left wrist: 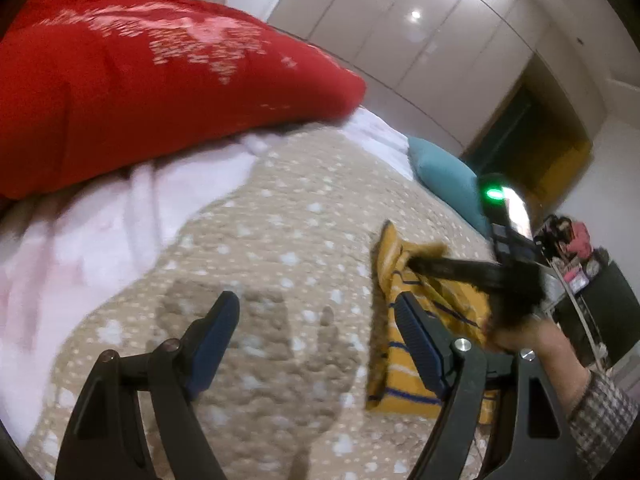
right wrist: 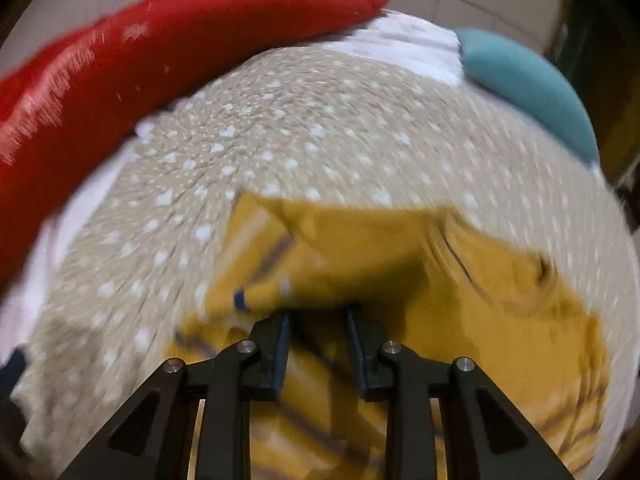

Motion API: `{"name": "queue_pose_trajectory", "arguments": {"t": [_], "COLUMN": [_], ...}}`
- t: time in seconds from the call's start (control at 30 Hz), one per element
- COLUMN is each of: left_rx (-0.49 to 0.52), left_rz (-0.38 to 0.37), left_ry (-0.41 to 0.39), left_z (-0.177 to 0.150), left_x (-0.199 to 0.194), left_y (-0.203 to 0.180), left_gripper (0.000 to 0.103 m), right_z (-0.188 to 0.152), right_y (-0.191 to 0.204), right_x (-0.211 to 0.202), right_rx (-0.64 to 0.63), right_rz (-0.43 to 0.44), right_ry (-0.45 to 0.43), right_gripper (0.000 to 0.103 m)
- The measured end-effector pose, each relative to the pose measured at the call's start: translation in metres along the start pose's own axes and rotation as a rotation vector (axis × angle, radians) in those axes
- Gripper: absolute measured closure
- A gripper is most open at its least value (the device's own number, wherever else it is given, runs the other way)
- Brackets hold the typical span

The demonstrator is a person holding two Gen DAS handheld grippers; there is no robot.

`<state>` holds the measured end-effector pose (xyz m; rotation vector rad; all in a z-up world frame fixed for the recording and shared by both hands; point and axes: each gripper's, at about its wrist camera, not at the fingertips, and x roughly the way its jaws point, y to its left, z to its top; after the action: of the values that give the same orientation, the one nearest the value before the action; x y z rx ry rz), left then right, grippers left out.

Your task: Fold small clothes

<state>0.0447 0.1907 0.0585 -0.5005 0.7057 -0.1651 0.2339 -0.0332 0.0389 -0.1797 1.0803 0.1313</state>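
Right gripper (right wrist: 318, 320) clenched on yellow striped garment (right wrist: 360, 248); left gripper (left wrist: 316, 324) released, beside it.

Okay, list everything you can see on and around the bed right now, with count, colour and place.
Small garment: one, mustard yellow with dark blue stripes, on the bedspread's right part.
Bedspread: one, beige with white spots, covering the bed.
Sheet: one, pale pink-white, at the bedspread's far and left edges.
Big pillow: one, red with white print, far left.
Small cushion: one, teal, far right.
Wardrobe: one, white, behind the bed.
Left gripper: black, blue pads, open above the bedspread.
Right gripper: black, over the garment; grip blurred.
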Motion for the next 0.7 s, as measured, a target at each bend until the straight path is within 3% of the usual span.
{"name": "queue_pose_trajectory", "arguments": {"t": [0.1,0.17,0.3,0.33,0.4,0.57,0.7], "left_rx": [-0.029,-0.046,-0.044,-0.039,-0.026,-0.003,0.028], "left_rz": [0.008,0.006,-0.008,-0.012,-0.017,-0.081,-0.119], "left_ry": [0.009,0.021,0.035,0.037,0.044,0.118,0.17], "left_z": [0.003,0.004,0.005,0.005,0.004,-0.006,-0.02], "left_x": [0.002,0.005,0.009,0.009,0.011,0.028,0.044], "left_y": [0.012,0.015,0.008,0.005,-0.003,-0.03,-0.057], "left_gripper": [0.024,0.024,0.024,0.024,0.024,0.024,0.024], "right_z": [0.019,0.026,0.025,0.021,0.008,-0.042,-0.094], "right_y": [0.018,0.026,0.016,0.014,0.0,-0.036,-0.101], "right_x": [0.032,0.038,0.004,-0.002,-0.021,-0.055,-0.07], "right_rx": [-0.029,-0.073,-0.036,-0.018,0.023,0.073,0.212], "right_rz": [-0.059,-0.118,-0.065,-0.047,0.003,0.055,0.116], "right_ry": [0.081,0.087,0.03,0.015,-0.016,-0.026,-0.002], "right_gripper": [0.075,0.075,0.071,0.058,0.049,0.049,0.058]}}
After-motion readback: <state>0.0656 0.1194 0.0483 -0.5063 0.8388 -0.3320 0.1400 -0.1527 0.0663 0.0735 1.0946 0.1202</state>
